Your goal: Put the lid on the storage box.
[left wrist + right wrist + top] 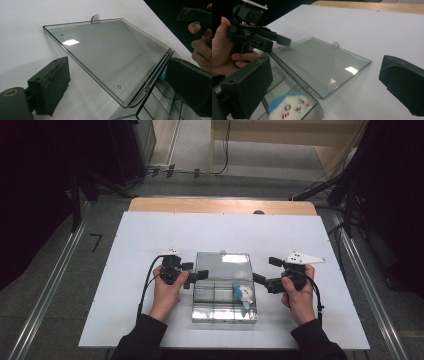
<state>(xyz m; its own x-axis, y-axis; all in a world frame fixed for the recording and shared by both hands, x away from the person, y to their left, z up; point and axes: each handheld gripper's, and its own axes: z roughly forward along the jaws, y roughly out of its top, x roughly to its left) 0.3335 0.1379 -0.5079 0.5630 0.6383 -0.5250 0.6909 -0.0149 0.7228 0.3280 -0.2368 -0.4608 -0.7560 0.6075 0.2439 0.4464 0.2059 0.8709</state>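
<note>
A clear plastic box with divided compartments lies on the white table sheet. Its lid is folded back flat on the far side. A small white plush toy with a blue cap sits in the box's right compartment. My left gripper is at the box's left side, open, and the hinge corner of the lid lies between its jaws untouched. My right gripper hovers at the box's right side, open and holding nothing. In the right gripper view the toy lies just below its left jaw.
The white sheet covers a wooden table whose bare edge shows at the back. Metal rails run along both sides of the table. Cables and dark stands are on the floor behind.
</note>
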